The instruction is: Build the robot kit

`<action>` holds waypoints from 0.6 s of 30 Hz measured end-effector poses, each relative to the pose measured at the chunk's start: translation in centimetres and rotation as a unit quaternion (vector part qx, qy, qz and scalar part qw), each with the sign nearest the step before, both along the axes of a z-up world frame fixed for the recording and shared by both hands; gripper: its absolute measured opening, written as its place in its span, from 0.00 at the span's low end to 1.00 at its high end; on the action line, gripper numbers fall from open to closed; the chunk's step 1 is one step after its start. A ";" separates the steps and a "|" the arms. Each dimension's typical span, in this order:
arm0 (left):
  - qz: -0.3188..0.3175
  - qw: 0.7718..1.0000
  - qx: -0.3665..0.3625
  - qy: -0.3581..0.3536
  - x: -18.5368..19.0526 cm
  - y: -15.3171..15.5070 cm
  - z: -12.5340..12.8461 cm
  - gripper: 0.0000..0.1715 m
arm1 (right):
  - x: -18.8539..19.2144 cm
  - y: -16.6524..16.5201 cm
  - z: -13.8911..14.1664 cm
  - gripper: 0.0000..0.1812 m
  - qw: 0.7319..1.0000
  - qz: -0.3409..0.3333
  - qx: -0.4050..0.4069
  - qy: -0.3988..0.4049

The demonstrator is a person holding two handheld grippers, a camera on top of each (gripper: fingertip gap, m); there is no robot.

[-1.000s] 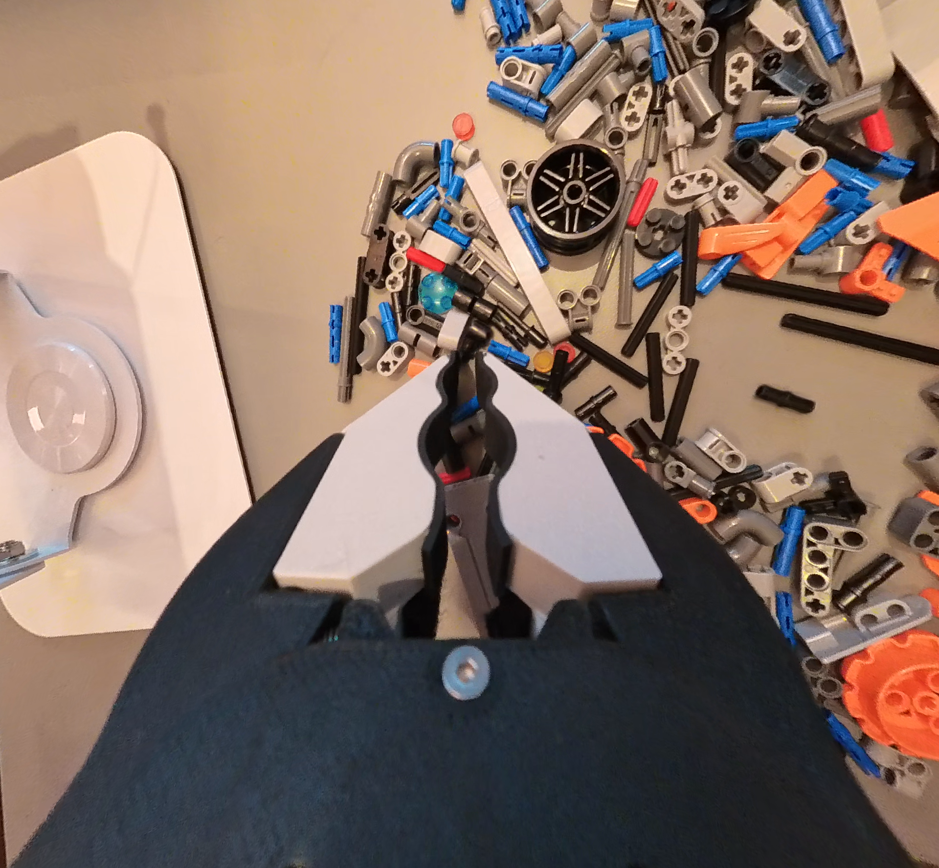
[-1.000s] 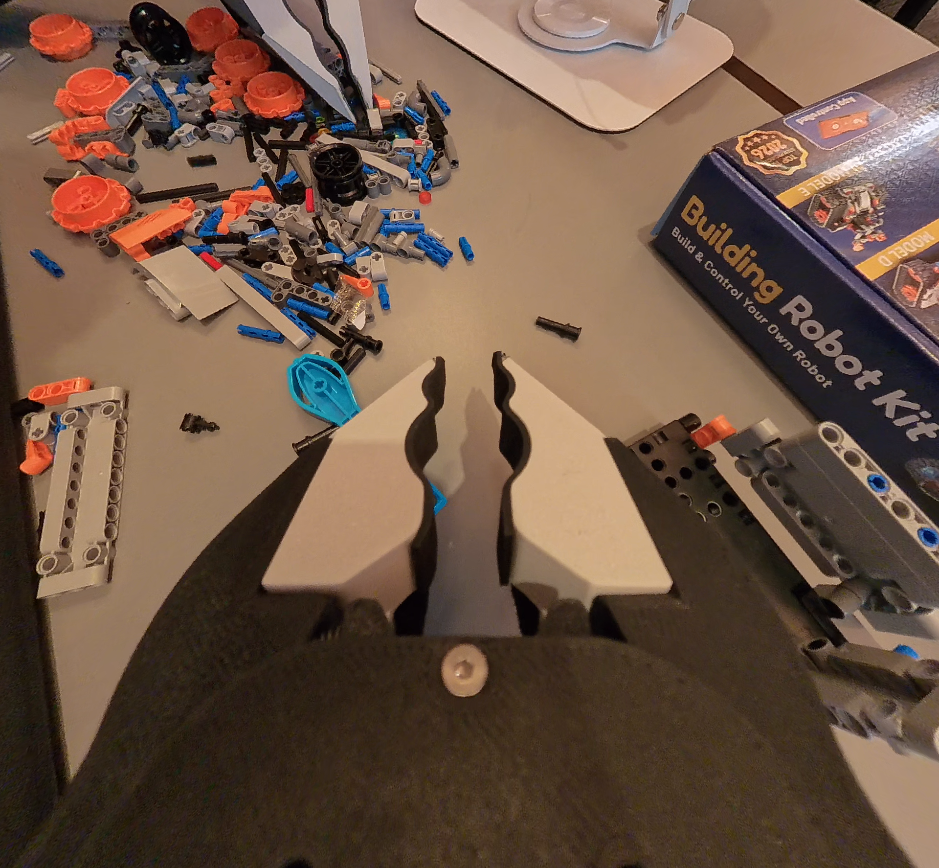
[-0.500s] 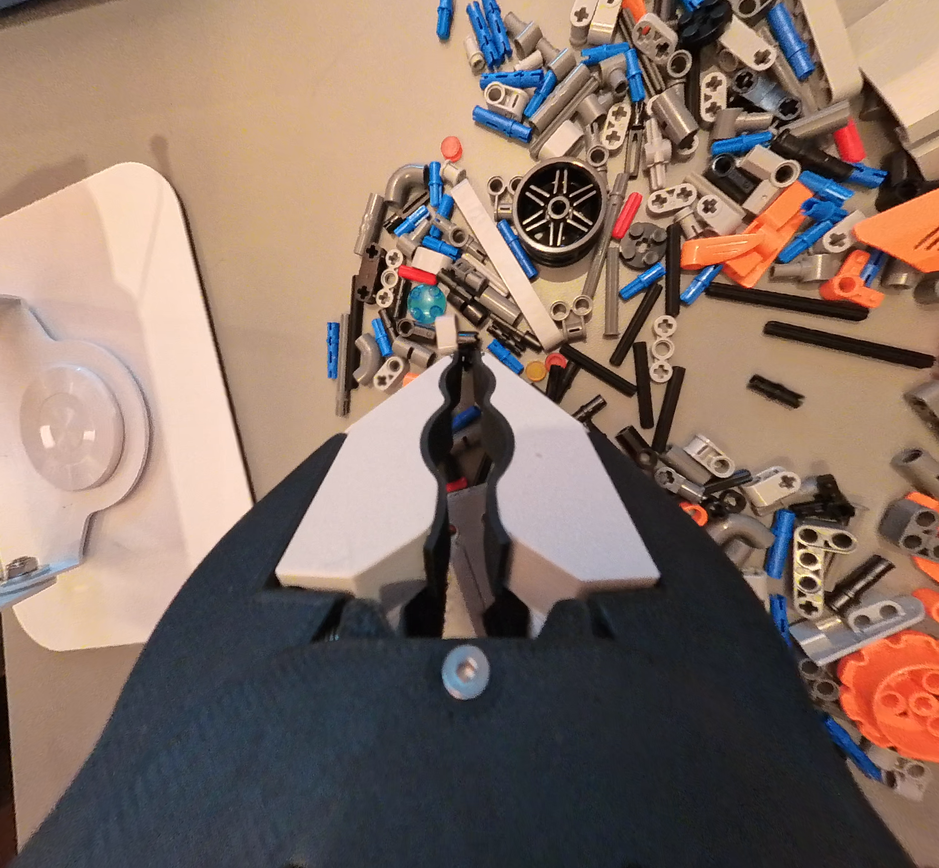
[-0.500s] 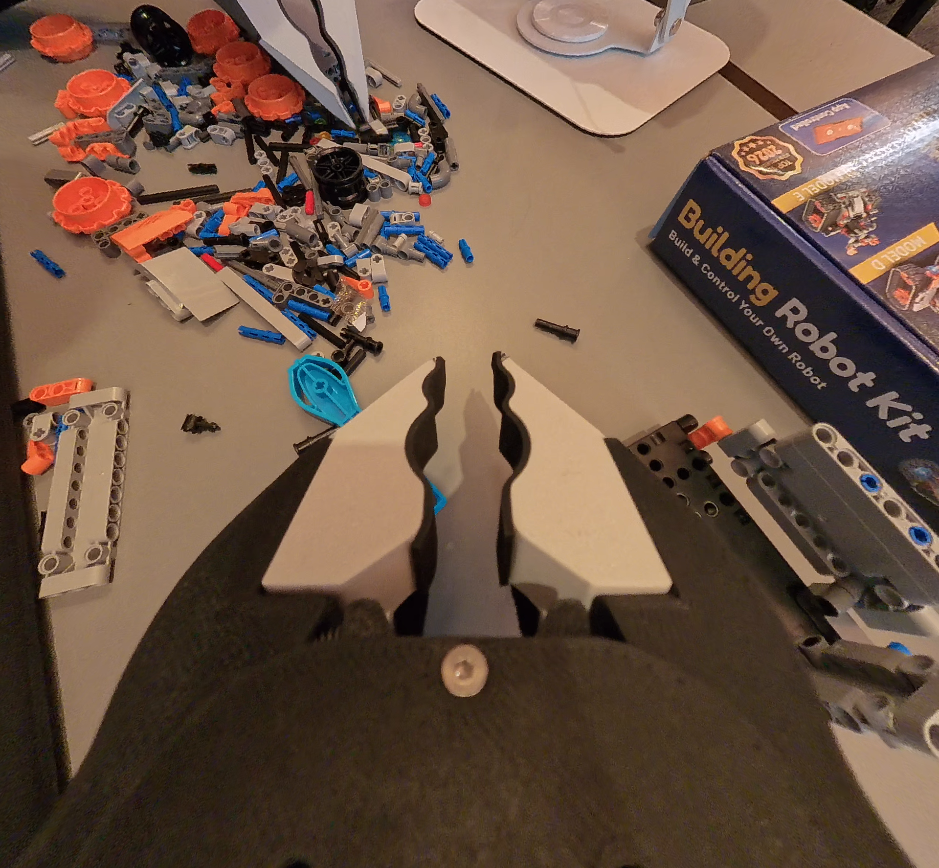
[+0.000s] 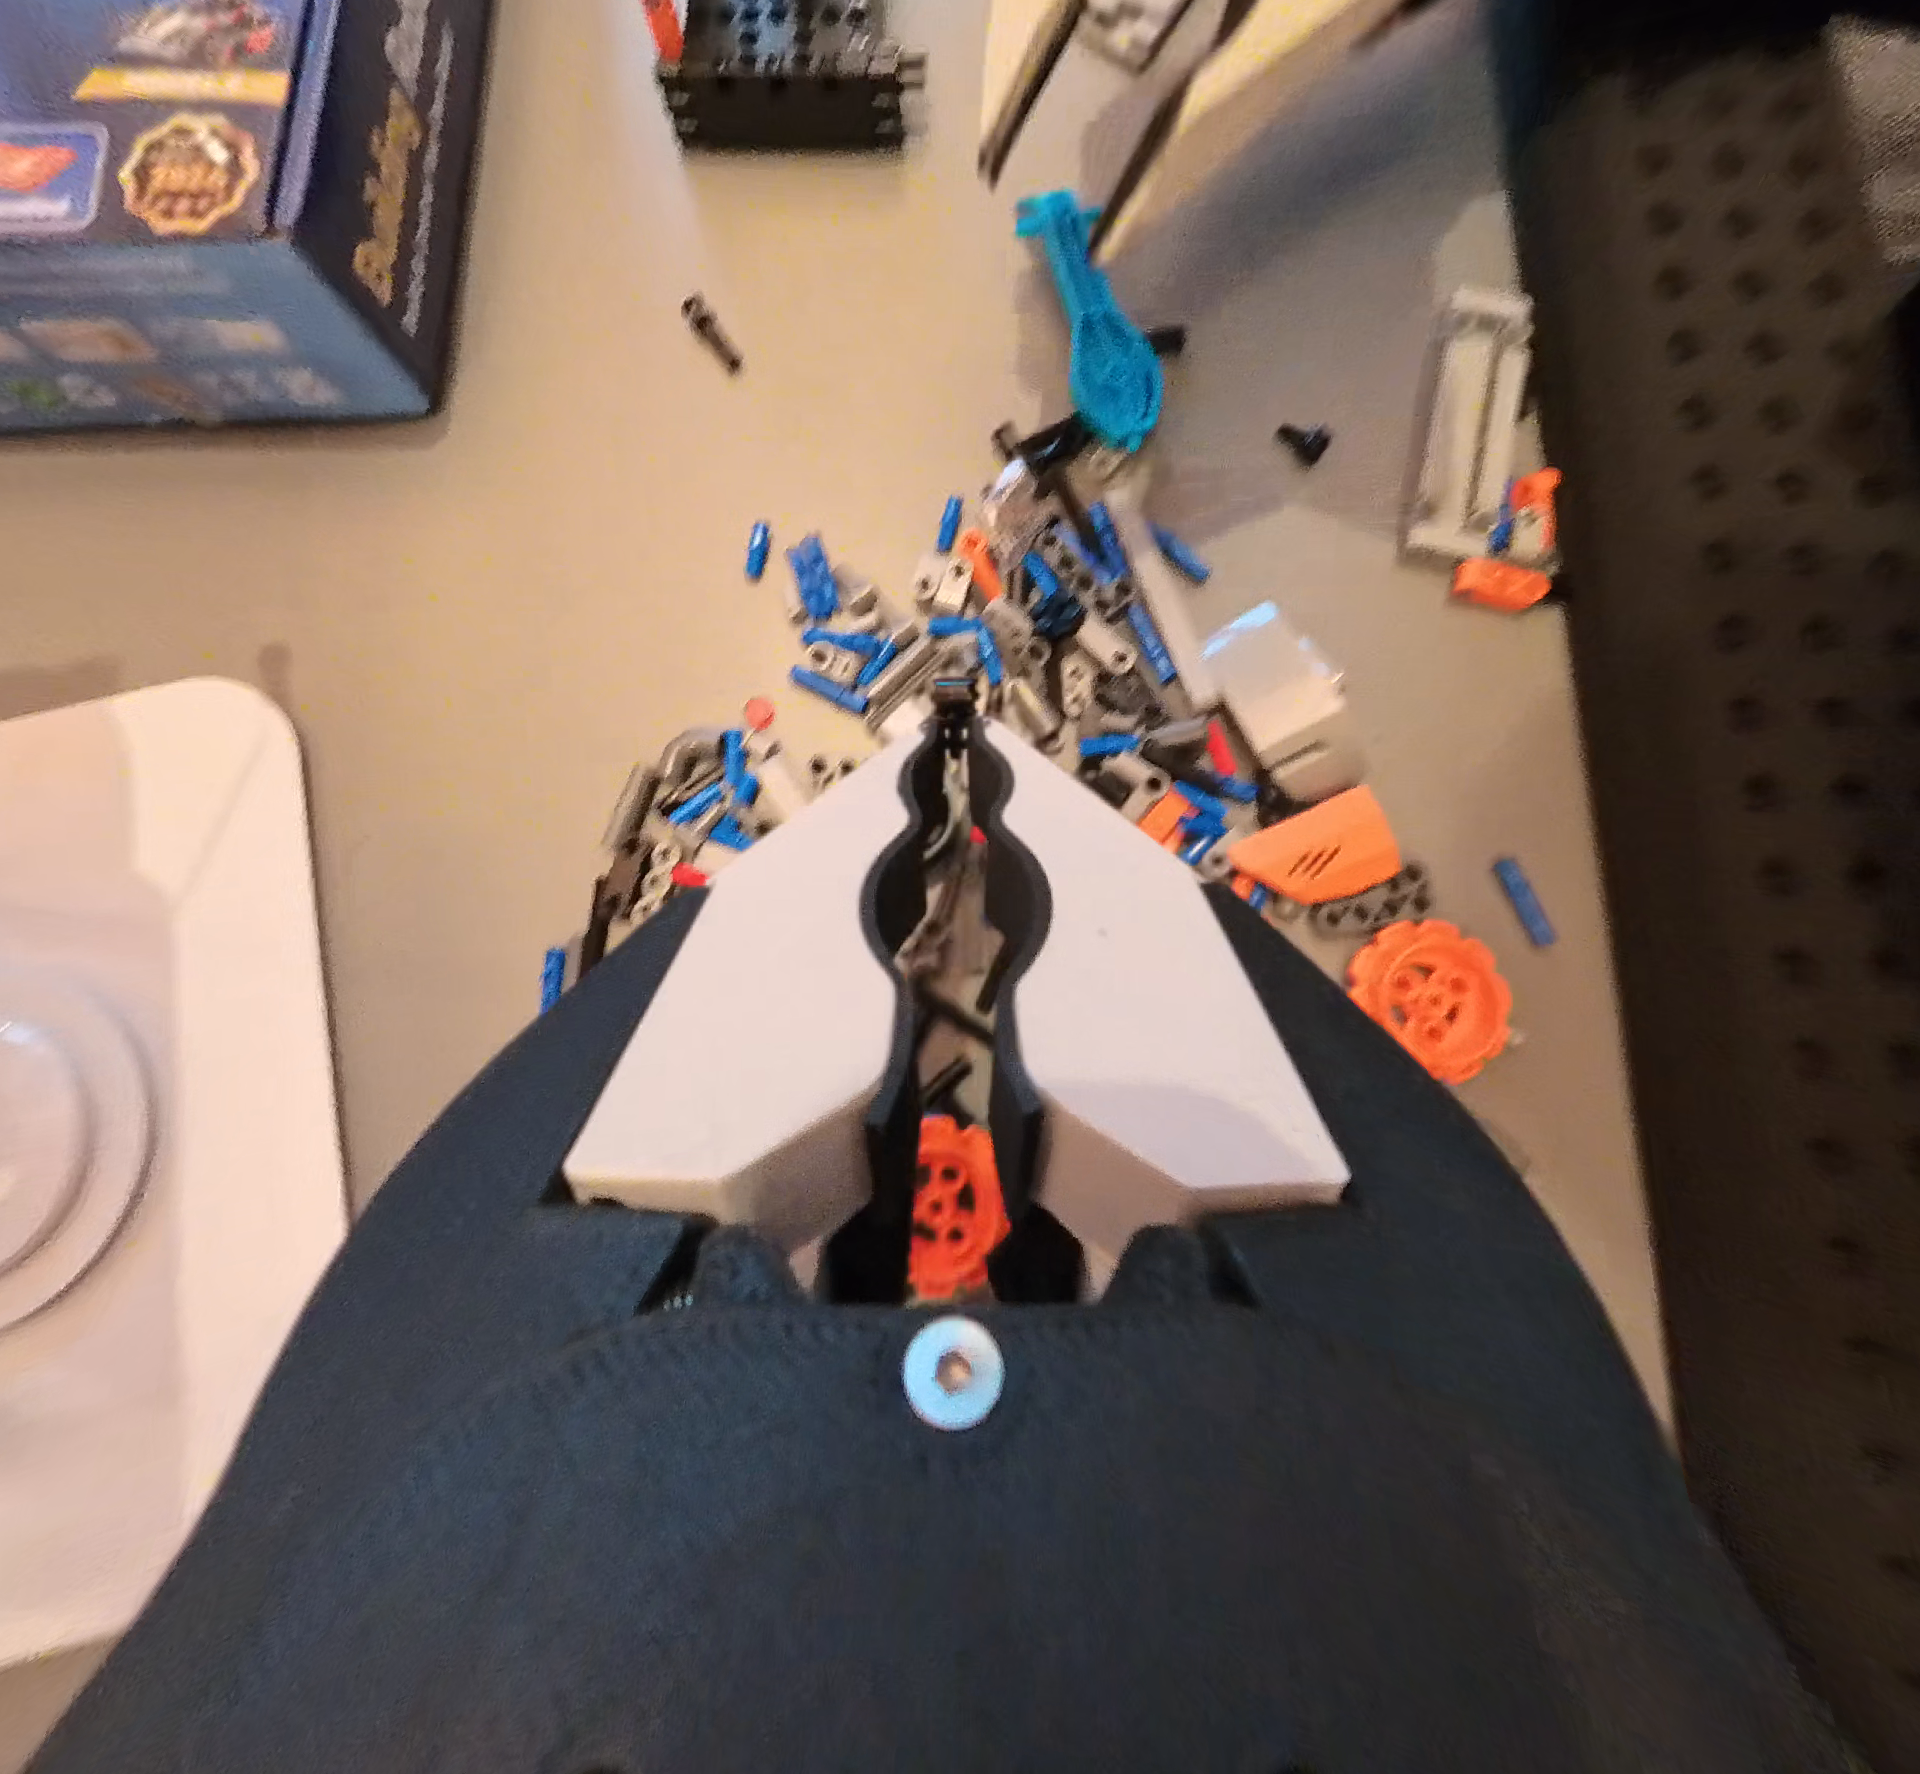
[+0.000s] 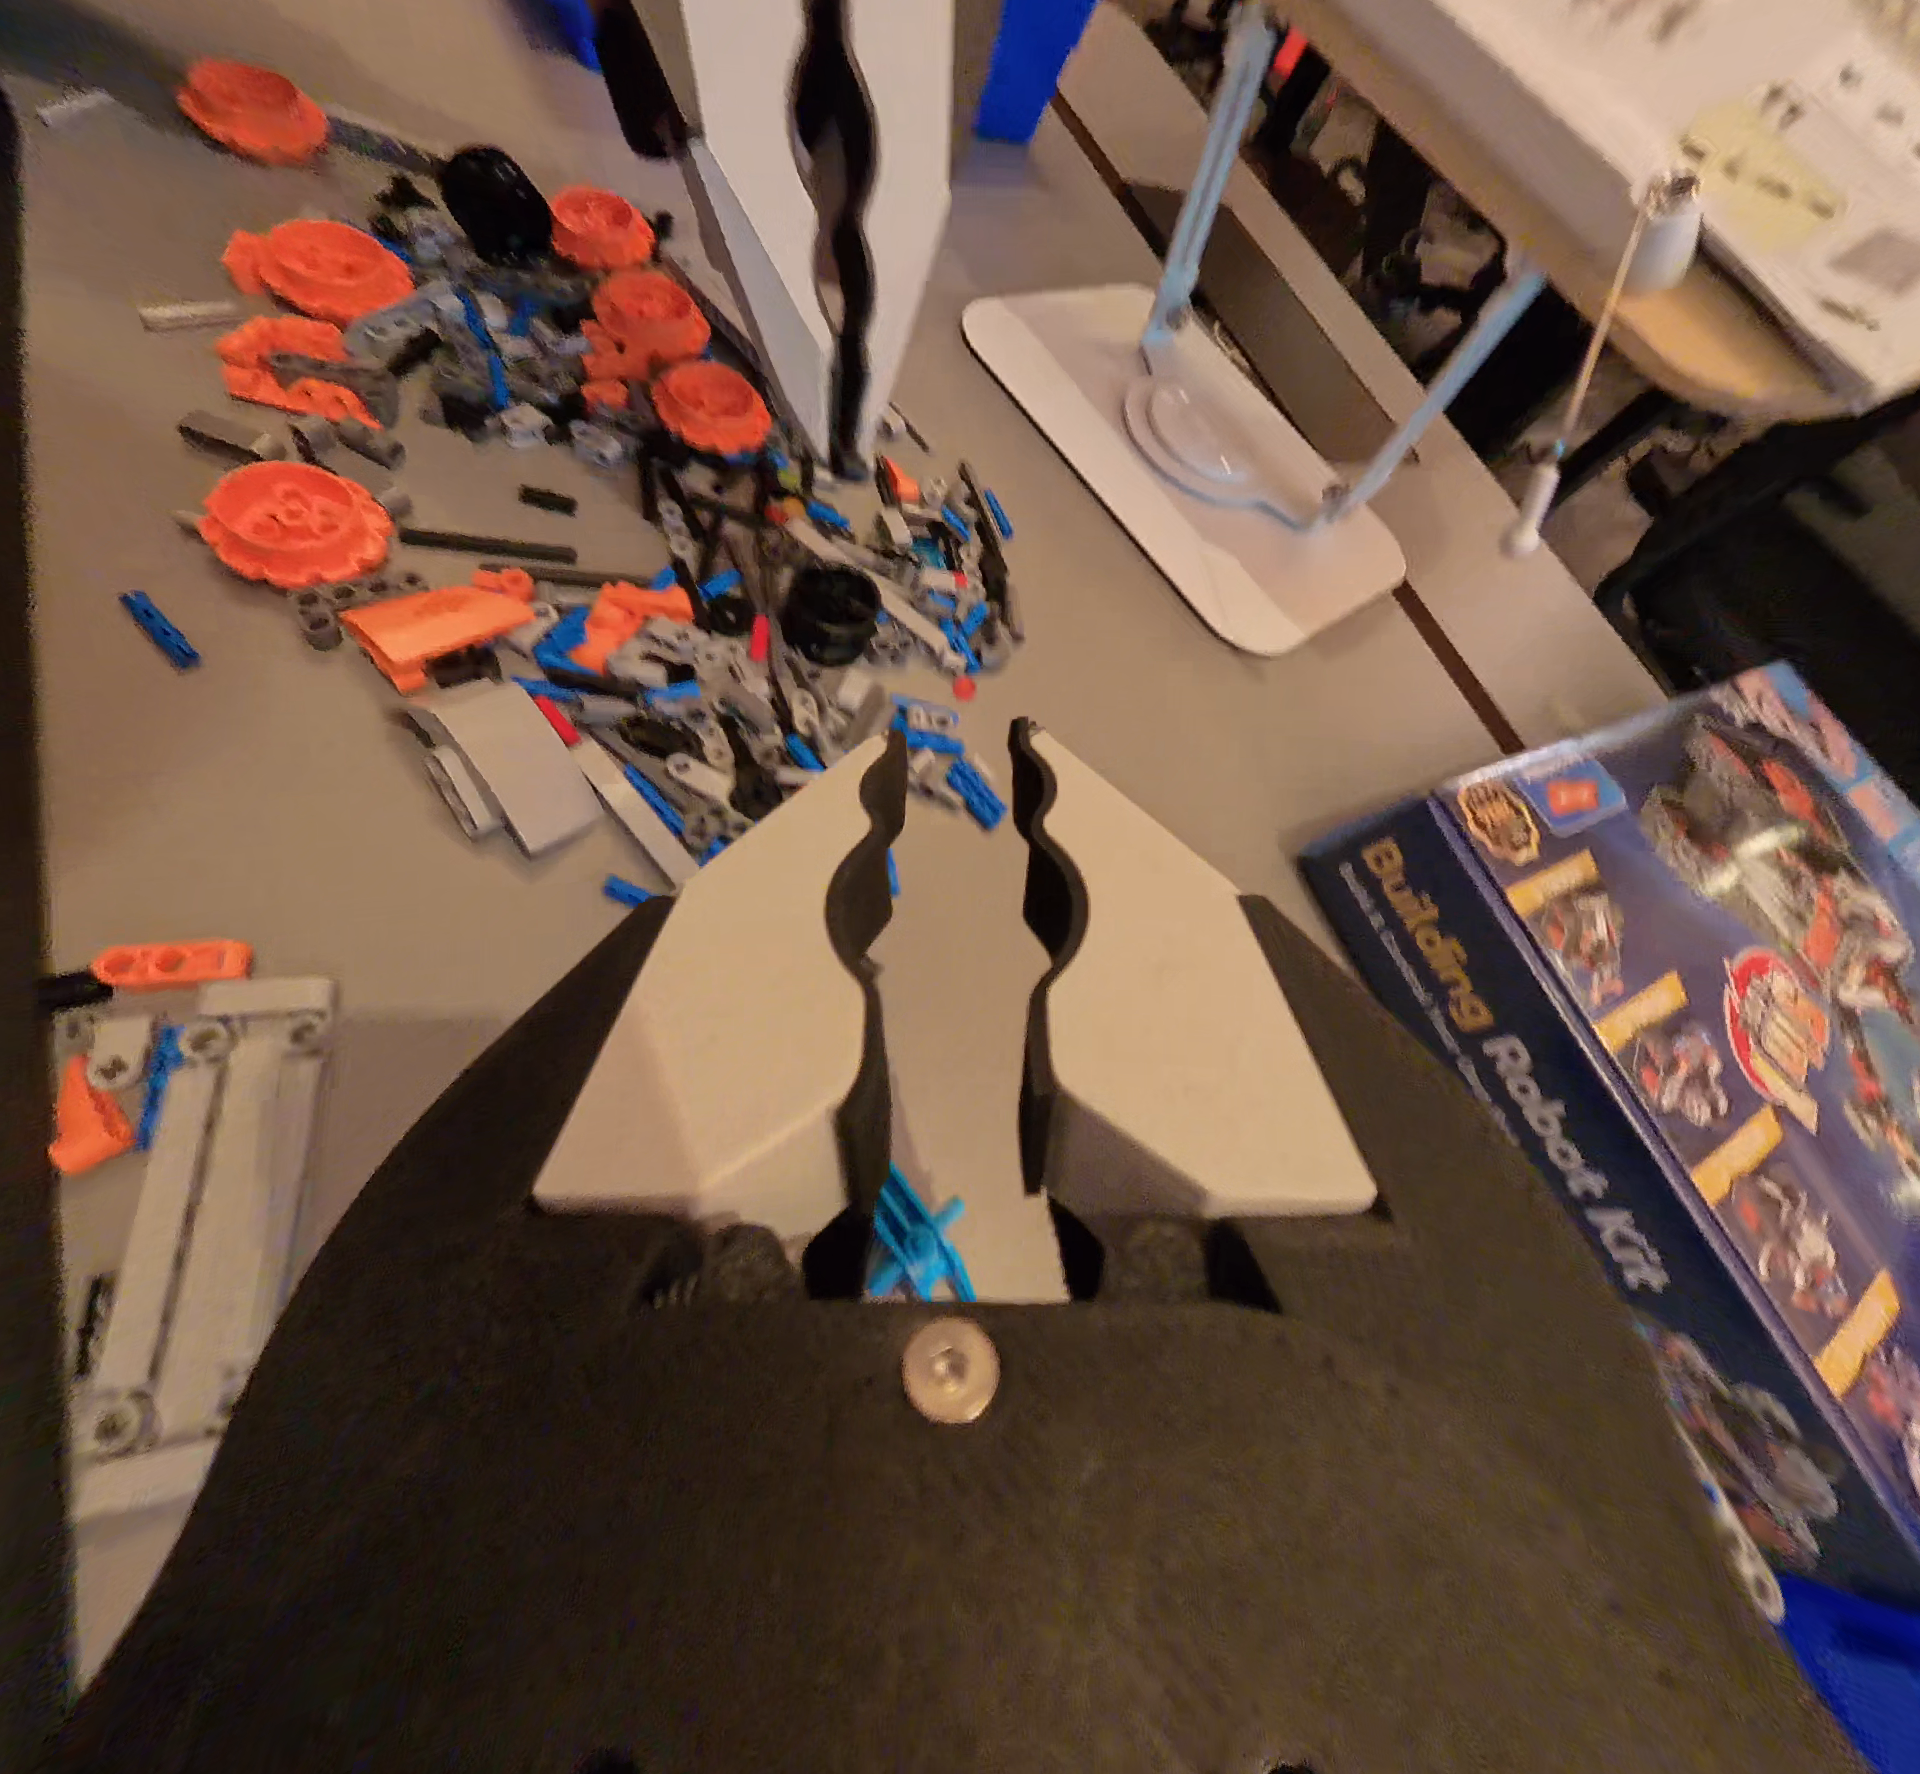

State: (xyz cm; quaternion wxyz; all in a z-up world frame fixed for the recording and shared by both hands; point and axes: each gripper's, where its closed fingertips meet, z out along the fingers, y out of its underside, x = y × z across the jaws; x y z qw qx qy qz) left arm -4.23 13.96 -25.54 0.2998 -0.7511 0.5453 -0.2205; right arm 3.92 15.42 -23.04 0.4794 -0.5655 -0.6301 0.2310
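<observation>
above the heap of building parts (image 6: pixel 665 644), the left gripper (image 5: pixel 951 737) pinches one small black pin (image 5: pixel 950 698) at its very tips, jaws pressed together on it; a second ago those tips were down among the parts, and now they stand lifted clear of the heap. in the right wrist view six orange toothed wheels (image 6: pixel 296 521) show on the far and left sides of the heap, and two black wheels (image 6: pixel 831 618) lie in it. one grey curved panel (image 6: pixel 525 768) lies at the heap's near edge, and one grey frame (image 6: pixel 197 1194) sits well apart to the near left. one turquoise tool (image 5: pixel 1107 342) lies just beside the heap's near end, one loose black pin (image 5: pixel 712 334) between the heap and the one blue box (image 6: pixel 1683 1028), and one white lamp base (image 6: pixel 1184 467) to the heap's right. the right gripper (image 6: pixel 954 737) hangs near the heap's near edge, jaws spread and holding nothing, as before, though it has risen and come closer to the heap.
</observation>
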 end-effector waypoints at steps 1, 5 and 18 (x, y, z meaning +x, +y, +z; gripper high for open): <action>-0.003 1.000 -0.006 -0.010 0.7 -0.2 0.2 0.00 | -0.6 -0.5 0.3 0.10 1.000 0.007 0.000 0.007; -0.023 0.998 -0.031 -0.040 2.8 -0.8 0.7 0.01 | -2.1 -1.8 1.1 0.10 1.000 0.019 0.007 0.020; -0.059 0.990 -0.086 -0.097 5.2 -1.9 1.9 0.00 | -3.5 -3.0 -0.3 0.08 0.996 0.038 0.077 -0.030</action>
